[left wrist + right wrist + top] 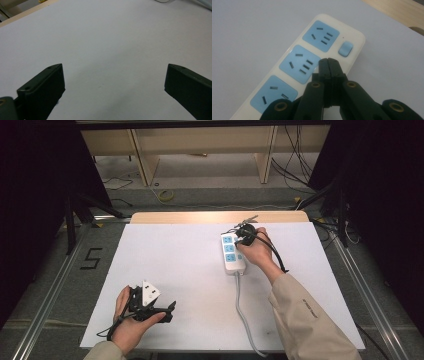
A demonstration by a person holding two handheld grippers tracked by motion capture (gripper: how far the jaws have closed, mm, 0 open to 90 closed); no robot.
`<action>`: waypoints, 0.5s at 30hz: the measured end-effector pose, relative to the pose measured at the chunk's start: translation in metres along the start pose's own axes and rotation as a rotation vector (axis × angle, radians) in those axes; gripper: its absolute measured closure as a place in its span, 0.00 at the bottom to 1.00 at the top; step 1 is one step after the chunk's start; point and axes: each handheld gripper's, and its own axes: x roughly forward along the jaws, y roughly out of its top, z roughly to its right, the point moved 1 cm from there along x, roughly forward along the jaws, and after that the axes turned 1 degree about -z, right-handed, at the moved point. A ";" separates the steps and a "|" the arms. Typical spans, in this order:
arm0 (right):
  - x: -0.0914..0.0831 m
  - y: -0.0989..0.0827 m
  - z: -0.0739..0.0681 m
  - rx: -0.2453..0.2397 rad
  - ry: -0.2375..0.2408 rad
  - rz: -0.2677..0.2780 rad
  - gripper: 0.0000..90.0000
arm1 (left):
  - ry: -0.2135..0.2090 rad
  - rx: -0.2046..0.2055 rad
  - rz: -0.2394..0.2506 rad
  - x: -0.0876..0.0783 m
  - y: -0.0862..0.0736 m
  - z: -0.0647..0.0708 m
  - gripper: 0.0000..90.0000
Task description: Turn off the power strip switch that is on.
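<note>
On the white desk (190, 285), the right tongs (328, 61) are clenched with nothing between them above the power strip (297, 67) near its blue switch (345, 49), while the left tongs (112, 85) rest released near the front left corner.

In the high view the white table top (190, 270) is evenly and brightly lit from overhead, and it stands out hard against the surroundings, which fall away to near black at the left and right edges. The far floor and wooden shelving are dimmer but readable. Shadows under the hands are soft and short. The picture is slightly soft and grainy, with no strong glare.

The left gripper view is muted and greyish; its two black jaws in the near foreground are blurred at the edges.

In the right gripper view the power strip (312, 57) is fairly sharp, while the closed jaws nearest the camera are soft.
</note>
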 end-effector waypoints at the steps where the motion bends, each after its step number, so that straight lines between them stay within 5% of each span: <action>1: 0.000 0.000 0.000 0.000 0.003 -0.005 1.00 | -0.001 -0.002 -0.001 0.000 0.000 0.000 0.03; 15: -0.001 0.005 -0.004 0.004 -0.030 -0.057 1.00 | 0.004 0.006 -0.001 -0.001 0.000 0.001 0.03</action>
